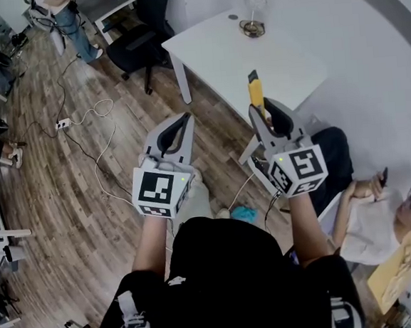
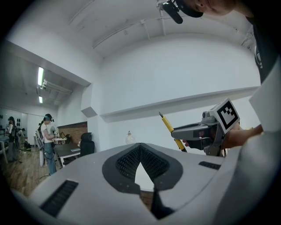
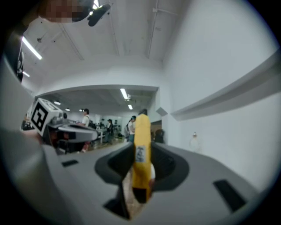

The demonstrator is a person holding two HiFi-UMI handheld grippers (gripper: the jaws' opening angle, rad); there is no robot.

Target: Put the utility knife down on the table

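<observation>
My right gripper (image 1: 267,111) pinches the yellow utility knife (image 1: 255,89), which pokes out past its tips; white table (image 1: 210,48) lies ahead. My left gripper (image 1: 186,118) is pressed together, empty.

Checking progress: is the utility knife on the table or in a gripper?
In a gripper: the right gripper clamps the yellow utility knife in the air, not on the white table.

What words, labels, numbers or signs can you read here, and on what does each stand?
Nothing here reads as text.
The white label on the utility knife: too blurred to read.
A square marker on the left gripper and another on the right gripper: black-and-white patterns, no words.
</observation>
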